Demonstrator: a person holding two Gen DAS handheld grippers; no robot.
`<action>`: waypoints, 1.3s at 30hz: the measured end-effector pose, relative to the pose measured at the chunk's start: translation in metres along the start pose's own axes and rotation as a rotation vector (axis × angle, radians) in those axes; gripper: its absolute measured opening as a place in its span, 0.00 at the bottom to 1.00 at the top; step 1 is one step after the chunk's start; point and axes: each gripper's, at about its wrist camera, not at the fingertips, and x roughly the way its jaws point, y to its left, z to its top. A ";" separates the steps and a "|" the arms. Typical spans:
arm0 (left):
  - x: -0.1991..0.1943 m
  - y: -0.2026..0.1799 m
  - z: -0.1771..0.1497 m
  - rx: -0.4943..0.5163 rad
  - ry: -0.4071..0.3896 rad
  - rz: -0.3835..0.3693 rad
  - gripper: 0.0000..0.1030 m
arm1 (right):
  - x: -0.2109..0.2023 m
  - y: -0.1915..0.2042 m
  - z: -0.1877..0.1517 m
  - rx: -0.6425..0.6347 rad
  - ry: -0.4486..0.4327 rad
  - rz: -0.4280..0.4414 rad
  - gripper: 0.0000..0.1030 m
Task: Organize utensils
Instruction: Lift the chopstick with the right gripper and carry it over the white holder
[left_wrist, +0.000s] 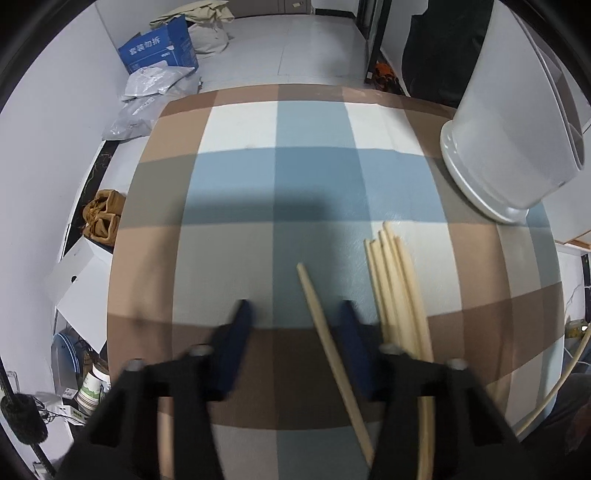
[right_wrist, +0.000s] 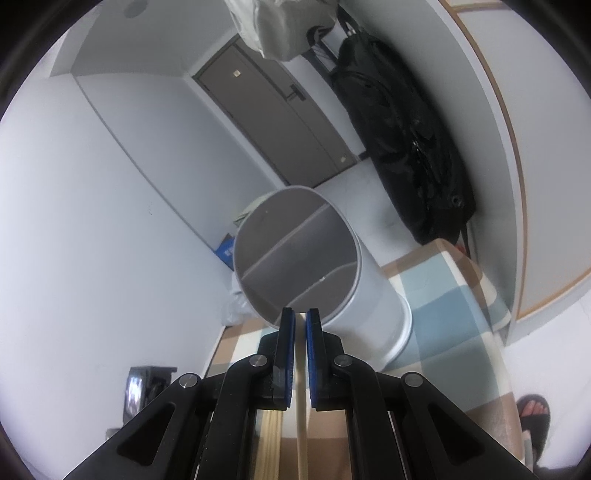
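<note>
1. Left wrist view: I have the left gripper (left_wrist: 295, 308) pointing steeply down at the checked cloth (left_wrist: 240, 184), its fingers blurred.
2. Its jaws stand apart. One loose chopstick (left_wrist: 328, 347) lies on the cloth between them, slanted, close to the right-hand finger; I see no pad pressing on it.
3. Just outside the right-hand finger lies a bundle (left_wrist: 395, 288) of chopsticks, fanned slightly, tips pointing away from me.
4. Under the left-hand finger, a stray stick (left_wrist: 166, 443) shows at the bottom edge, partly hidden.
5. Ahead and to the right stands the white holder (left_wrist: 509, 147), well apart from the bundle and near the cloth's right edge.
6. Ahead and to the left of the gripper the cloth is bare up to its far and left edges, where it drops off to the floor.
7. Right wrist view: I hold the right gripper (right_wrist: 300, 314) angled gently downward, above the cloth (right_wrist: 443, 314).
8. Its jaws are narrow, clamped on a single chopstick (right_wrist: 301, 406) that runs lengthwise between the pads.
9. The holder (right_wrist: 373, 306) is directly ahead, mouth tilted toward me, a divider splitting it into compartments; the fingertips overlap its near rim in this view.
10. Right of the holder, bare cloth runs to the table edge, with a black bag (right_wrist: 406, 147) beyond.
</note>
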 end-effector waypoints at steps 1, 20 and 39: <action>0.000 -0.001 0.001 -0.006 0.007 0.003 0.15 | -0.001 0.002 0.000 -0.012 -0.009 -0.001 0.05; -0.108 -0.004 -0.015 -0.049 -0.443 -0.171 0.01 | -0.034 0.053 0.001 -0.210 -0.178 0.057 0.05; -0.210 -0.027 0.022 -0.005 -0.577 -0.298 0.01 | -0.065 0.111 0.061 -0.305 -0.357 0.065 0.05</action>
